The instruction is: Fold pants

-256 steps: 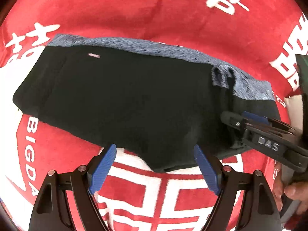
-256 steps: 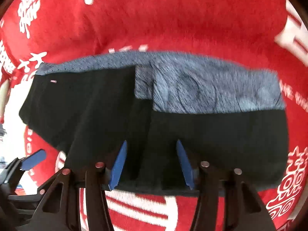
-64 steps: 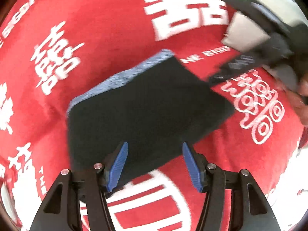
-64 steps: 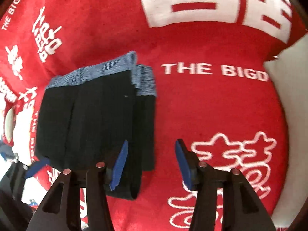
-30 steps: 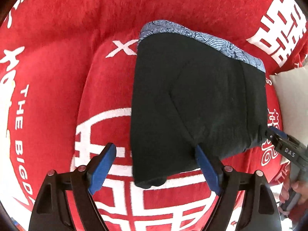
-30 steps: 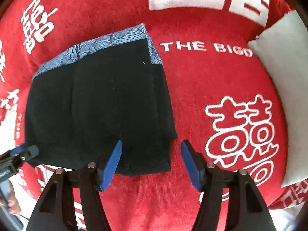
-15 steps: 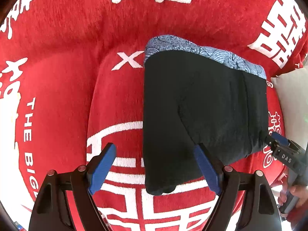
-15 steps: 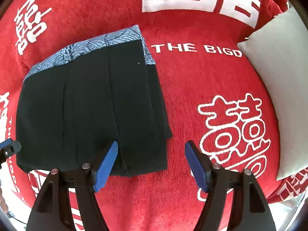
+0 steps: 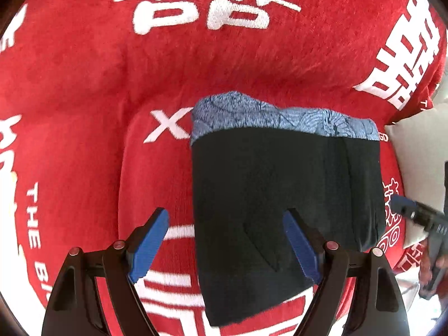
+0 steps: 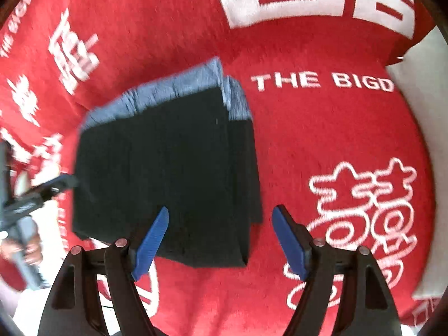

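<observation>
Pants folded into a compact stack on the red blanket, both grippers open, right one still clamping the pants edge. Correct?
Not quite: the right gripper clamps nothing. The right wrist view shows its jaws spread apart above the folded pants. The left gripper is open too, and the red blanket is right.

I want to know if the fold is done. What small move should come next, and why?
Probably draw both hand-held grippers back. The pants lie as a compact rectangle on the red blanket, blue waistband along the far edge. The left hand-held gripper and the right hand-held gripper are open, holding nothing.
</observation>
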`<state>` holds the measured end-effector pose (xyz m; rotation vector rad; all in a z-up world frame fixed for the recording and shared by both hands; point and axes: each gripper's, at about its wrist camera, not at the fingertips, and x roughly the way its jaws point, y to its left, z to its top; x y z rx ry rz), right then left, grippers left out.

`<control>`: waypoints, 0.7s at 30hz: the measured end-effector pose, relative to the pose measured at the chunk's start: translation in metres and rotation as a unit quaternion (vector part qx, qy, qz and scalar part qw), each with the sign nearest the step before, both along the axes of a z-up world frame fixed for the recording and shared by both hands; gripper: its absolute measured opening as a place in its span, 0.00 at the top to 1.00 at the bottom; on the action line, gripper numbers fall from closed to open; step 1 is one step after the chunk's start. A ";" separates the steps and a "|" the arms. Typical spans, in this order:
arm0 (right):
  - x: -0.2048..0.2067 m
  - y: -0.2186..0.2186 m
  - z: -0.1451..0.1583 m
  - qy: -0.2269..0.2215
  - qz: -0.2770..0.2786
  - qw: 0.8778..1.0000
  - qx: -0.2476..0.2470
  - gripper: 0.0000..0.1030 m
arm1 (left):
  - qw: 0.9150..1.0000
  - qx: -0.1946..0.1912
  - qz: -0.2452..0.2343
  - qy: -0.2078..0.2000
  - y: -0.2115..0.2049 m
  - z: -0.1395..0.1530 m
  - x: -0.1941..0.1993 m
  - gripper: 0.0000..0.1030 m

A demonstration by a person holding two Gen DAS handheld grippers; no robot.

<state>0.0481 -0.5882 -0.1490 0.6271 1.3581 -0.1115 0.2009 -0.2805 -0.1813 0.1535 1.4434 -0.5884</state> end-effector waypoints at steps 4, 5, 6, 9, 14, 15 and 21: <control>0.006 -0.029 -0.017 -0.028 -0.010 0.997 0.074 0.22 | 0.999 -0.029 -0.022 0.039 -0.002 -0.013 0.013 0.18; 0.008 -0.033 -0.024 -0.028 -0.012 0.995 0.095 0.22 | 0.998 -0.038 -0.028 0.052 -0.002 -0.017 0.016 0.18; 0.011 -0.037 -0.031 -0.027 -0.012 0.993 0.116 0.22 | 0.996 -0.047 -0.034 0.068 -0.003 -0.023 0.018 0.18; 0.015 -0.043 -0.052 -0.026 0.002 0.986 0.163 0.22 | 0.991 -0.073 -0.041 0.105 -0.002 -0.035 0.024 0.18; 0.017 -0.047 -0.073 -0.034 0.010 0.976 0.215 0.22 | 0.982 -0.104 -0.043 0.150 0.001 -0.053 0.032 0.18; 0.018 -0.049 -0.077 -0.037 0.011 0.973 0.229 0.22 | 0.980 -0.113 -0.042 0.161 0.000 -0.057 0.033 0.18; 0.030 -0.040 -0.094 -0.051 0.040 0.958 0.279 0.21 | 0.974 -0.129 -0.037 0.182 -0.006 -0.068 0.036 0.15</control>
